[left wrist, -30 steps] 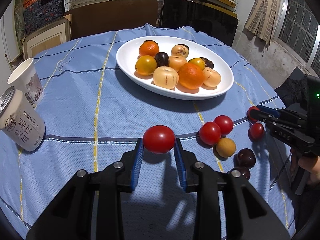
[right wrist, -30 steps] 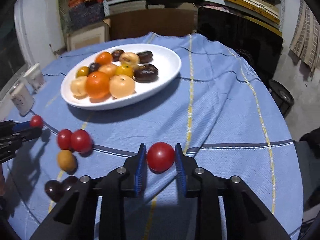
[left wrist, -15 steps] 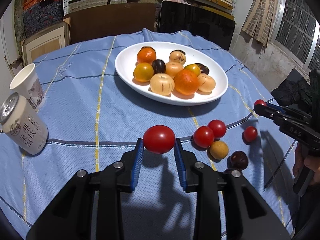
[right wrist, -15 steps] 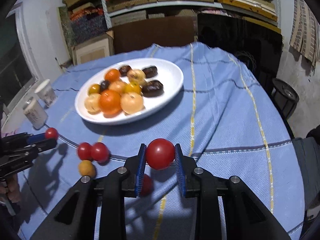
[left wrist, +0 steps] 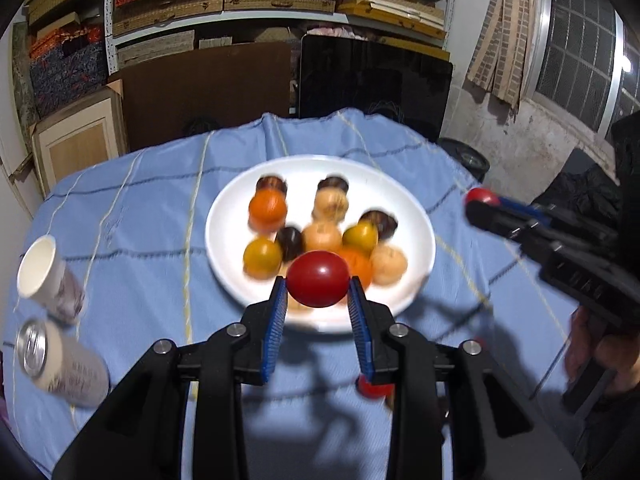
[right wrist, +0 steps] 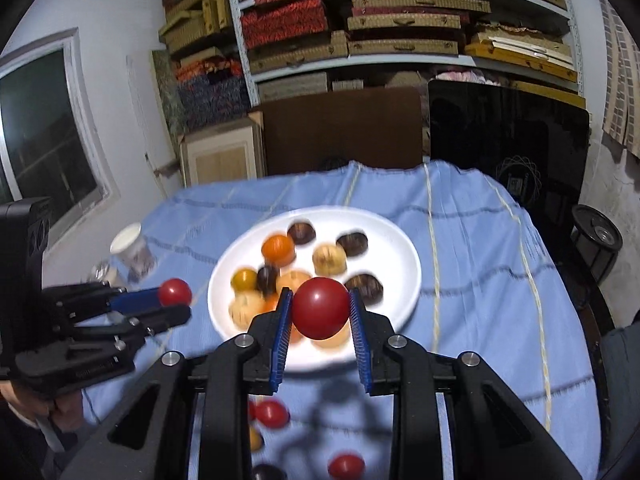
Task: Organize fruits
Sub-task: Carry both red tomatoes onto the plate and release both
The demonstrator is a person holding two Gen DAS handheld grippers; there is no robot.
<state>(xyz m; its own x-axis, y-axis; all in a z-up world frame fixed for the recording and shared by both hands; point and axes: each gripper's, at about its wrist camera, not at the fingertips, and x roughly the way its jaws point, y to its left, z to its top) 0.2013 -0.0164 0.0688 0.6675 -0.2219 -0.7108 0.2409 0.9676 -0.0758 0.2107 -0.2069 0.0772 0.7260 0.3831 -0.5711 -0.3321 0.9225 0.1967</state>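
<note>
Now: left tongs (left wrist: 318, 294) pinch a glossy oval tomato (left wrist: 318, 284) | right tongs (right wrist: 320, 312) pinch a round red tomato (right wrist: 320, 307) (both above the oval white plate (left wrist: 416, 216)'s near rim) | surface: woven blue cloth (left wrist: 140, 248) | shelves of woven cases (right wrist: 400, 20) behind

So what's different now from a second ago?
Both grippers rose off the blue tablecloth toward the white plate. The left gripper and right gripper each still pinch a red tomato. The plate's fruit, paper cup and can stayed put.
</note>
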